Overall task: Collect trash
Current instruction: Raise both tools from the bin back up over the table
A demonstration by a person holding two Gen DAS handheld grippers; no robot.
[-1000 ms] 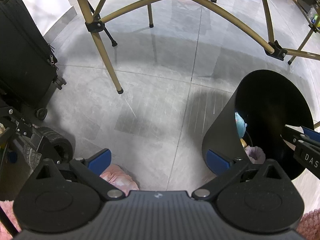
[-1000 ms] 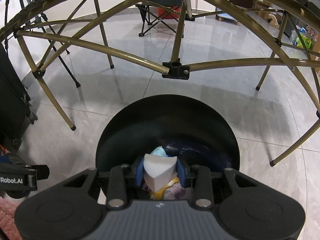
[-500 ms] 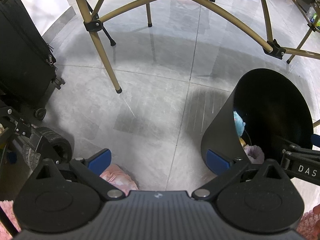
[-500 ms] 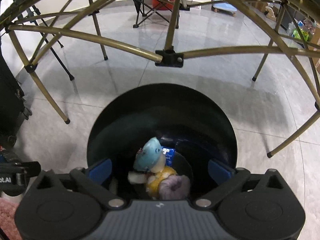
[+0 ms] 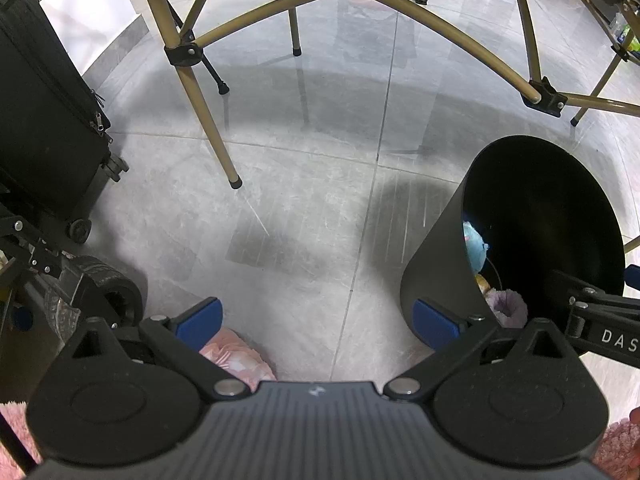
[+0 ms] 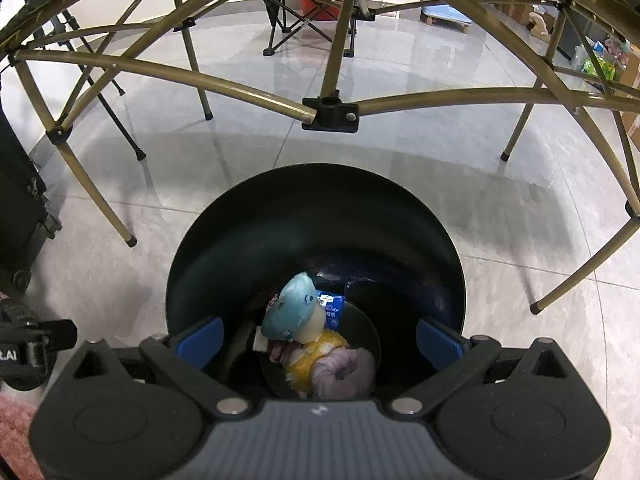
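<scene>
A round black trash bin (image 6: 316,208) stands on the grey tiled floor, right under my right gripper (image 6: 318,338). That gripper hangs over the bin's mouth, open wide, with nothing between its blue pads (image 6: 200,340). At the bottom of the bin lie a pale blue plush (image 6: 294,308), a yellow piece (image 6: 320,354), a lilac ring-shaped item (image 6: 344,374) and a blue packet (image 6: 332,306). In the left wrist view the same bin (image 5: 444,264) stands at the right. My left gripper (image 5: 318,320) is open over bare floor, its right pad beside the bin's wall.
Gold folding-frame legs (image 5: 208,108) arch over the floor ahead. A black wheeled suitcase (image 5: 44,120) stands at the left. A pink slipper (image 5: 236,354) shows under my left gripper. Folding chairs (image 6: 308,12) and boxes stand far back.
My right gripper was shut on a white wedge-shaped piece over the bin; it has opened wide and the piece is gone from between the pads. The left gripper has stayed put.
</scene>
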